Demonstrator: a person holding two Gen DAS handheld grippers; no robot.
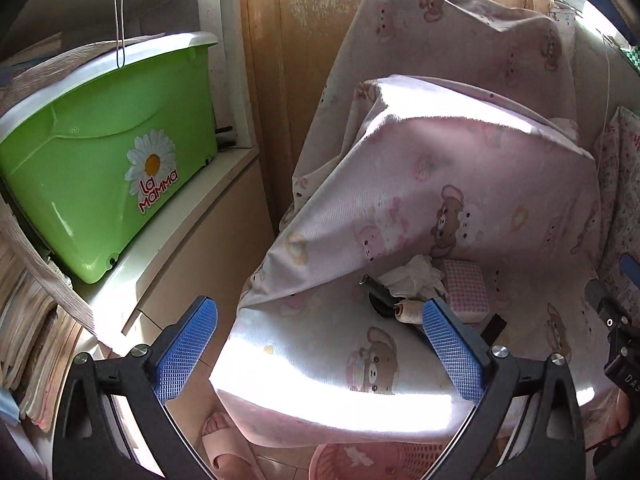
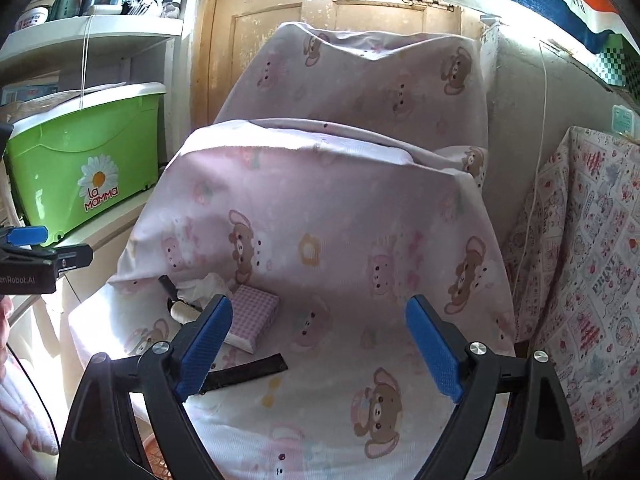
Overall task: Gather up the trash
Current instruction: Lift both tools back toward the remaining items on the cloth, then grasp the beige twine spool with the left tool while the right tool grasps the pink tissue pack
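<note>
We hold both tools above a surface draped in a pink bear-print cotton sheet (image 2: 320,240), and neither carries anything: the left gripper (image 1: 320,344) stands released with its blue pads wide apart, and the right gripper (image 2: 320,344) is likewise spread, nothing between its pads.

The likeliest trash is the crumpled white tissue (image 1: 414,276), lying at the foot of the draped hump on the left side of the flat area, touching a black-handled tool (image 1: 376,290) and a small spool of cream thread (image 1: 408,312). Just right of it sits a pink gingham box (image 2: 252,316), and nearer us a flat black strip (image 2: 244,374).

To do this well, we judge the left gripper the better placed one. We should come down on the tissue from above, pads straddling its puffed top, clear of the spool and tool, and close gently so the sheet is not pinched. A pink mesh basket (image 1: 376,460) below the near edge looks like the bin.
</note>
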